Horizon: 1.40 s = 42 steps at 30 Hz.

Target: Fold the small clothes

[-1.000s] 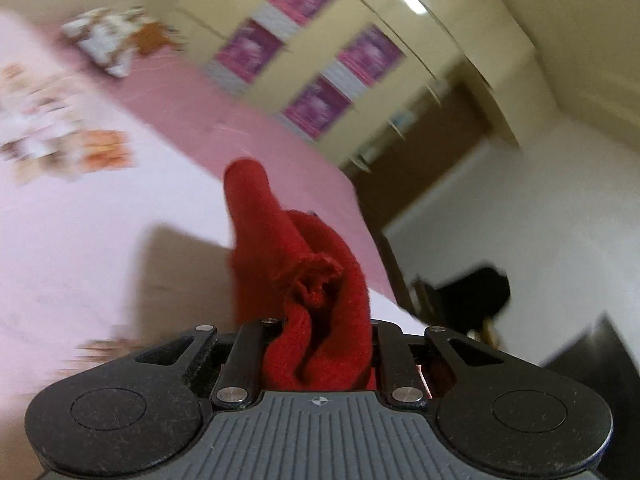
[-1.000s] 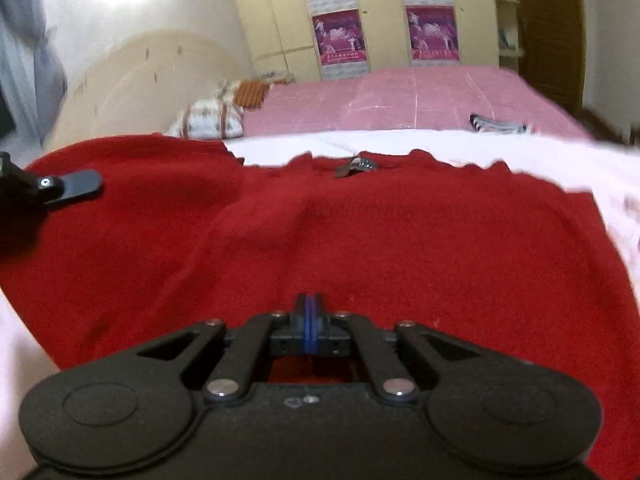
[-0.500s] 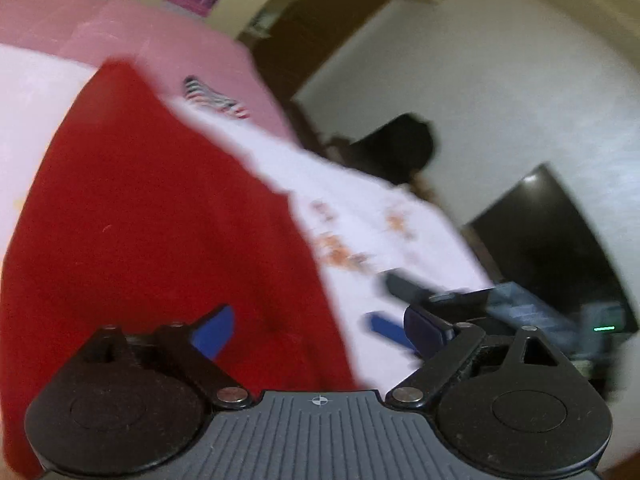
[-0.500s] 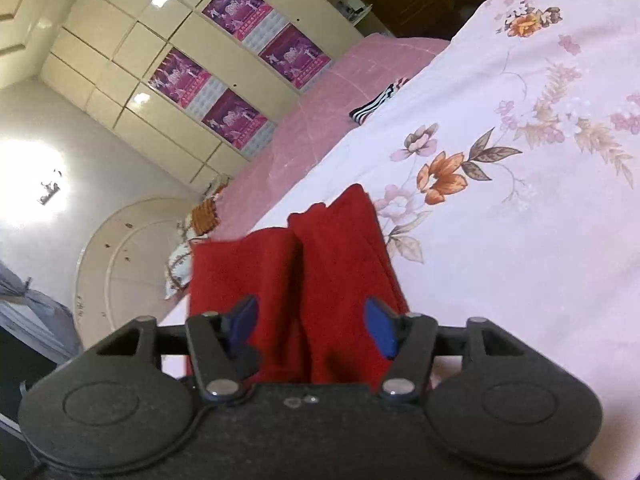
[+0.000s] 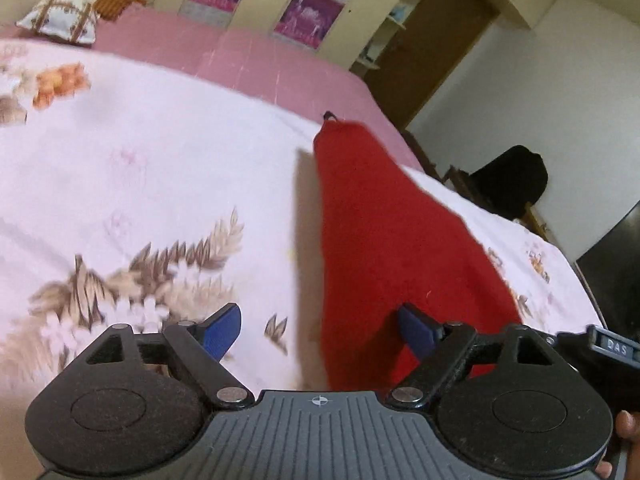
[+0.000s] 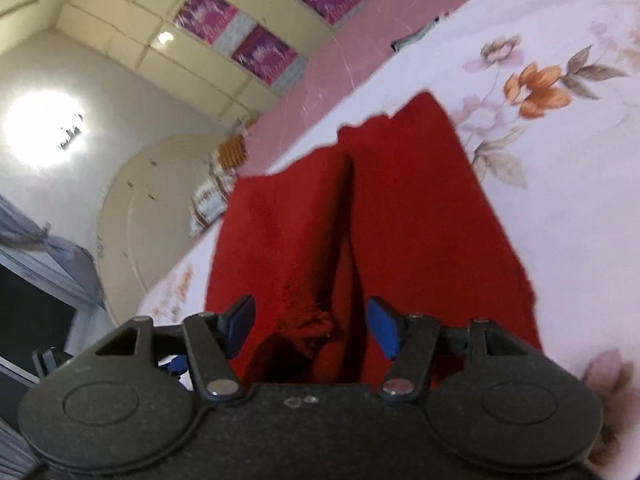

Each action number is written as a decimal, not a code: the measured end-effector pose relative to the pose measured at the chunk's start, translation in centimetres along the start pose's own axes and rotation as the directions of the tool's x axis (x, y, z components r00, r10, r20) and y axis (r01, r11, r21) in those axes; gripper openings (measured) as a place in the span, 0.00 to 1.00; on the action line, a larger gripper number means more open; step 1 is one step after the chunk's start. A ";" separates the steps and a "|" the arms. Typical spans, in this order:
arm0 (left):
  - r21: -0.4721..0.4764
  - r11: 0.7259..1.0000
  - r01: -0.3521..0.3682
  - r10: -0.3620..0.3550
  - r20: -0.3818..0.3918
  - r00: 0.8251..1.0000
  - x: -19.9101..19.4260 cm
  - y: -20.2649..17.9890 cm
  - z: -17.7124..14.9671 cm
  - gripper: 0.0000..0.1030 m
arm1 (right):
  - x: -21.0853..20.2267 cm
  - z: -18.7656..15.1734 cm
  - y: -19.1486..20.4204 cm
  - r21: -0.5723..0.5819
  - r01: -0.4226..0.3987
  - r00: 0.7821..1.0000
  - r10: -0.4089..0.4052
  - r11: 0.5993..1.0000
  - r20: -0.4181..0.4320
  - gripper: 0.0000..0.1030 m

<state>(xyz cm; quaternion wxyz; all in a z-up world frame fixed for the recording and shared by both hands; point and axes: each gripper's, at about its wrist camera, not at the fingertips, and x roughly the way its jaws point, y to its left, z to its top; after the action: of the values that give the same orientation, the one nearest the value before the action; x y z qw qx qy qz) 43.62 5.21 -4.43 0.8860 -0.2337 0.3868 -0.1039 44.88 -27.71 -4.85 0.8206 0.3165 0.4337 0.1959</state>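
A: Start with the biggest thing. What is the work lying on?

B: A bed with a pale floral sheet [image 5: 132, 168]. A pink cover [image 5: 240, 56] shows beyond it, and a pillow [image 5: 60, 20] sits at the far end. The red garment [image 6: 400, 208] lies on the sheet, near the edge closest to both cameras.

A: How far along does the folding look?

B: Partly done, I'd judge. In the right wrist view the garment is a long narrow strip with two layers meeting at a dark crease down the middle, so the sides seem folded in. It is not yet a compact bundle; a fold across its length likely remains, and the rumpled cloth at the near end wants smoothing.

A: And the grippers?

B: The left gripper [image 5: 320, 330] has its blue pads wide apart and narrowing. The garment's left edge lies between them, but neither pad presses on it. The right gripper [image 6: 312, 326] is parted too and easing inward. The rumpled end sits between its pads, unpinched.

A: Any containers, baskets, drawers?

B: None that I can see. Only wall cupboards at the back, doors closed, contents hidden.
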 end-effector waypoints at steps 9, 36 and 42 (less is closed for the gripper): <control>-0.001 1.000 -0.018 0.018 0.012 1.000 2.1 0.3 0.4 0.82 | 1.5 -1.4 7.8 -0.457 0.200 0.980 -0.183 0.866 0.082 0.16; 0.105 0.994 -0.005 0.008 -0.027 1.000 6.3 -5.4 -0.4 0.80 | -4.0 2.8 -0.3 -0.303 0.228 0.964 -0.170 0.925 0.206 0.53; 0.143 0.990 -0.018 0.023 -0.034 0.999 6.1 -5.9 -0.5 0.80 | -2.9 3.2 -0.3 -0.332 0.292 0.953 -0.243 0.897 0.183 0.11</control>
<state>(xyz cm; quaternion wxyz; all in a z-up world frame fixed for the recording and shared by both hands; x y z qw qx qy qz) 47.42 -2.26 -5.71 0.8944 -0.1639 0.3965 -0.1264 46.02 -30.83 -2.01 0.9110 0.1129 0.3735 0.1339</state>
